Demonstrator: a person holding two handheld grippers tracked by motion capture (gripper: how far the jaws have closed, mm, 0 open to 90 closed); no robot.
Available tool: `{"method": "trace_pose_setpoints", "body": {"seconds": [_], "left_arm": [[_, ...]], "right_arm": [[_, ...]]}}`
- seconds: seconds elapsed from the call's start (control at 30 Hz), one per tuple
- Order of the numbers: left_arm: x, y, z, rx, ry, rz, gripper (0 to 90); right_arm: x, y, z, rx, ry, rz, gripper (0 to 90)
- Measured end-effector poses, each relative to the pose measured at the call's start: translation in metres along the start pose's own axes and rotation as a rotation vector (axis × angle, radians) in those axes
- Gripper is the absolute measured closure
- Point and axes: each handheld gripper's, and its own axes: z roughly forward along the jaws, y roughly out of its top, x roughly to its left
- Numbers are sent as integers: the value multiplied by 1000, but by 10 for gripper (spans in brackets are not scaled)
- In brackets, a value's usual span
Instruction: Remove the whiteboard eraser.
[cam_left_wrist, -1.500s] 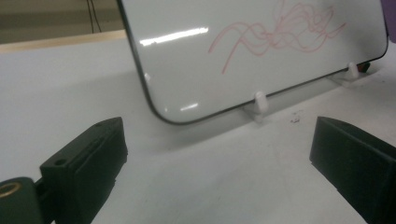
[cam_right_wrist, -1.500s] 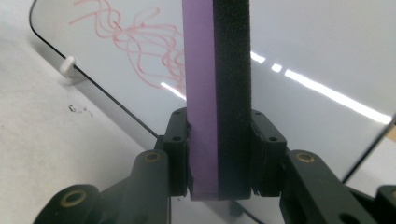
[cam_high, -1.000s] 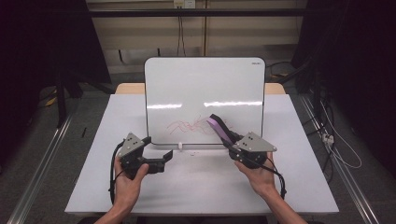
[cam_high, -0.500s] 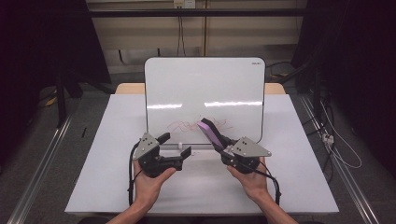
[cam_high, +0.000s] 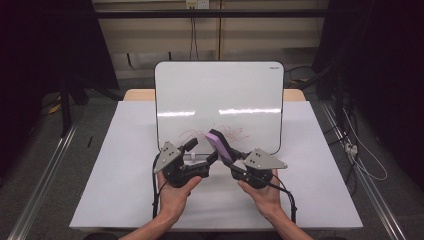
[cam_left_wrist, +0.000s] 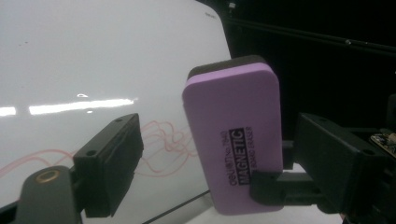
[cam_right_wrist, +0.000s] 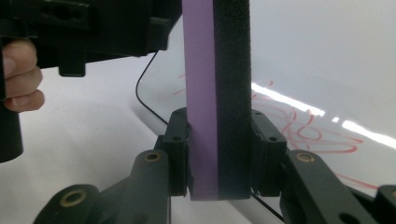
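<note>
The right claw (cam_right_wrist: 219, 154) pinches the purple eraser (cam_right_wrist: 217, 93) firmly at its base, while the left claw (cam_left_wrist: 196, 177), jaws just closing yet apparently not touching, should square up around the eraser's free end before squeezing.

A white worktop (cam_high: 125, 165) stands in the middle of a dim room, its wooden edge showing at the far corners. Behind it runs a pale beige wall (cam_high: 250, 35) with a socket plate (cam_high: 196, 4) near the top and two cables (cam_high: 192, 35) hanging down from it. Dark curtains (cam_high: 50, 45) close in on both sides — nearly black. The floor (cam_high: 45, 145) is grey, with metal rails (cam_high: 40, 185) running along each side of the worktop, and loose cables (cam_high: 365, 160) trail across it on the right.
</note>
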Motion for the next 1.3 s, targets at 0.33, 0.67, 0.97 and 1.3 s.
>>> {"method": "trace_pose_setpoints", "body": {"seconds": [0.33, 0.67, 0.97, 1.3], "left_arm": [[4, -3, 5, 30, -24, -55, 260], [4, -6, 7, 54, -63, -106, 375], [4, -9, 9, 57, -64, -140, 370], [5, -9, 13, 69, -76, -141, 393]], "right_arm": [[5, -2, 4, 17, 8, -24, 651], [6, -3, 5, 30, 11, -54, 651], [7, -3, 6, 22, 12, -42, 651], [5, -5, 6, 25, 20, -15, 652]]}}
